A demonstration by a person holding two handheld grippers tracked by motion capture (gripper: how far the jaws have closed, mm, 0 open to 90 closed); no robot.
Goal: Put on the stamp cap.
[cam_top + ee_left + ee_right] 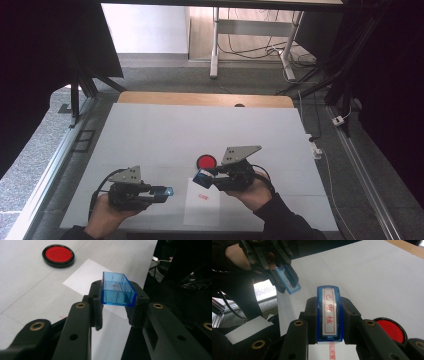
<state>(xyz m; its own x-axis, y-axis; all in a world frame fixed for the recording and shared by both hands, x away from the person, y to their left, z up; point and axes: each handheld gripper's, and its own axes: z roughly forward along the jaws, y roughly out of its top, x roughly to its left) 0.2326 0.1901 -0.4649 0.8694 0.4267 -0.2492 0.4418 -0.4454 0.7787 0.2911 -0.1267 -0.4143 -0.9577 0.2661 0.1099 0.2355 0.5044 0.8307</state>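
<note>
My left gripper is shut on a clear blue stamp cap, holding it just above the table's near left. My right gripper is shut on a blue rectangular stamp, whose white face with red characters is turned up toward that camera. The stamp hangs over a small white sheet of paper that bears a red imprint. A round red ink pad in a black rim lies just beyond the stamp. In the right gripper view, the left gripper's cap shows ahead, apart from the stamp.
The white table cover stretches far ahead, with a wooden table edge at the back. Cables and desk legs stand on the floor beyond. Metal rails run along both sides.
</note>
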